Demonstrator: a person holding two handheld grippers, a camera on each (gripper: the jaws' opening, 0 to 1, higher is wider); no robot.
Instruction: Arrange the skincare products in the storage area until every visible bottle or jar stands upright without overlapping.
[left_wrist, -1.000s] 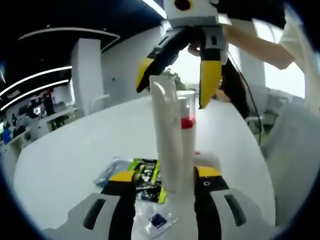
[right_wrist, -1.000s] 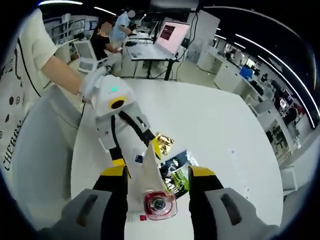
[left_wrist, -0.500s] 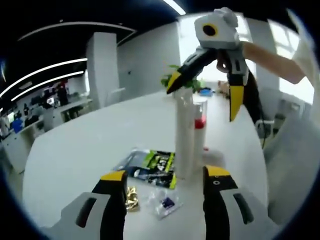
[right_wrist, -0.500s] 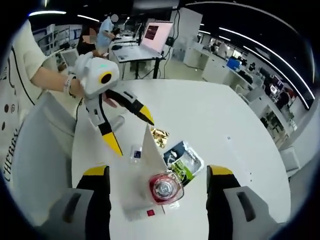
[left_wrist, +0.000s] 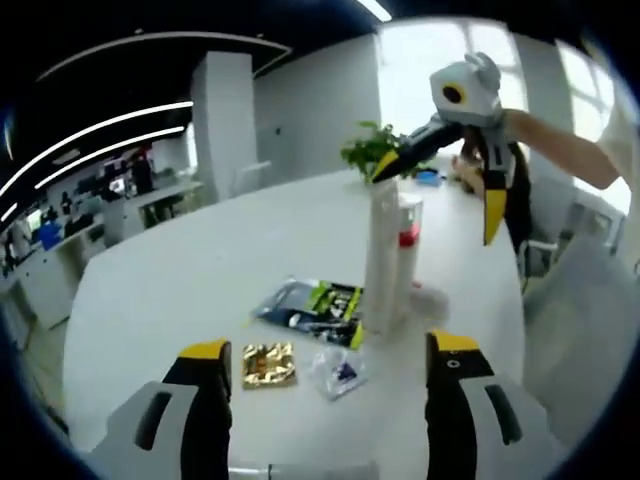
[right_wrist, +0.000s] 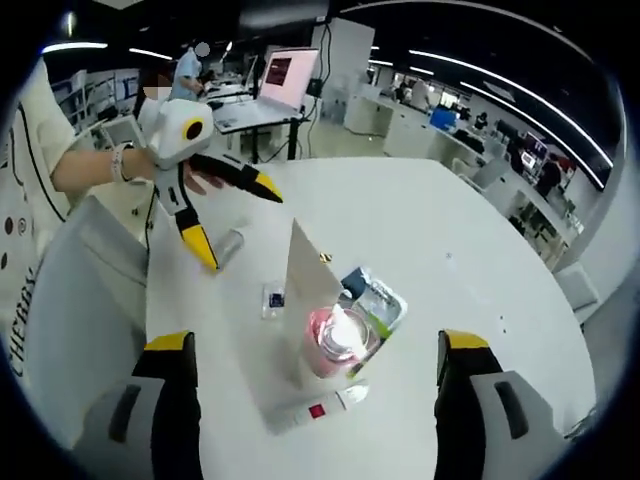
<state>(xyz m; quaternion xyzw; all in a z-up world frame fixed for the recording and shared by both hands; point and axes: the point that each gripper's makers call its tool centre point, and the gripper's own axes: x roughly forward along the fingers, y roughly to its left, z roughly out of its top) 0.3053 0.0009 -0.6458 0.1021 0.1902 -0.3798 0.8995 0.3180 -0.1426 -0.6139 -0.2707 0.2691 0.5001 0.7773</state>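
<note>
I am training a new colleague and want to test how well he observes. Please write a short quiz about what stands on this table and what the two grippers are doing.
1. True or false: the white tube stands upright on the white table.
2. Which lies flat? A) the white tube B) the gold sachet C) the red-banded bottle
3. Fill in: the jaws of the left gripper and the right gripper are both ____.
Key: 1 true; 2 B; 3 open.

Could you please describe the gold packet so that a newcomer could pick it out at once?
On the round white table, flat sachets lie beside the upright white tube. The gold packet is the small, shiny, crinkled square left of the clear sachet, below the dark green-printed pouch.
</note>
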